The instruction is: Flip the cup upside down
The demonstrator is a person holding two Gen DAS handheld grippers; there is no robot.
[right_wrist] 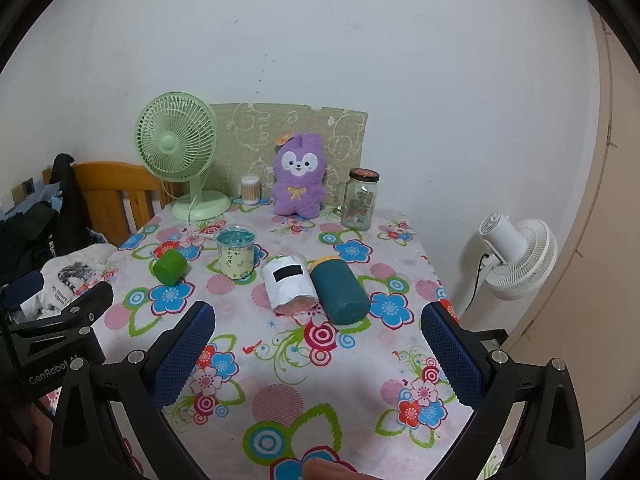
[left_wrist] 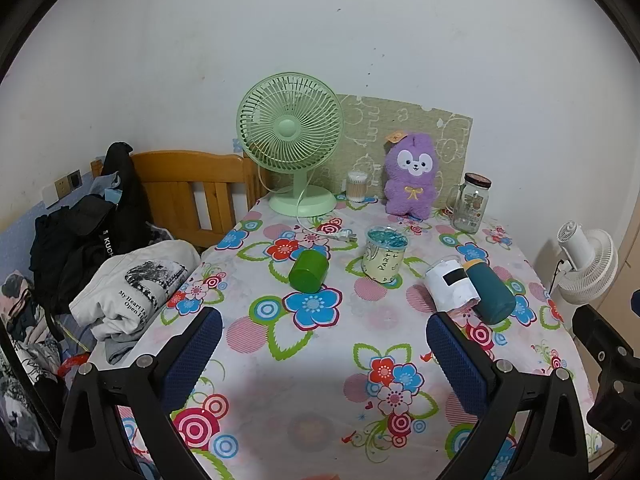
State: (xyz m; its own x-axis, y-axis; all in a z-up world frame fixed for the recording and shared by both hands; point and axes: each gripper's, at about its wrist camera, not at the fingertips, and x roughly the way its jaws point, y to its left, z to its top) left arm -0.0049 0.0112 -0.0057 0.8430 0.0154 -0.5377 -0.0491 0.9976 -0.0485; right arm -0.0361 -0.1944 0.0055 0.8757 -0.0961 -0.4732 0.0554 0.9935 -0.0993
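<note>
Presently catalogued, on a bench [left_wrist: 320, 368] draped in glossy floral cloth:

1. Green cup [left_wrist: 308, 271], smooth plastic cylinder, lying on its side left of centre, well apart from both tongs.
2. Clear cup [left_wrist: 385, 254] with cream paper sleeve, upright, topped with crinkled teal filling, just right of the green cup.
3. White-wrapped cylinder [left_wrist: 451, 286] bearing a black rectangle, on its side, touching a matte teal bottle [left_wrist: 490, 293] with a yellow band, also on its side.
4. Pale green desk fan [left_wrist: 291, 142], round ribbed grille on a disc base, at the rear.
5. Purple plush toy [left_wrist: 412, 176], fuzzy, upright against a patterned mat.
6. Glass jar [left_wrist: 472, 202] with handle and dark lid, rear right.
7. Clear tub of cotton swabs [left_wrist: 357, 186], between fan and plush.

Left tongs [left_wrist: 324, 348]: blue textured pads spread wide, holding nothing, above the near cloth.
Right tongs [right_wrist: 318, 346]: likewise spread wide, holding nothing.
</note>
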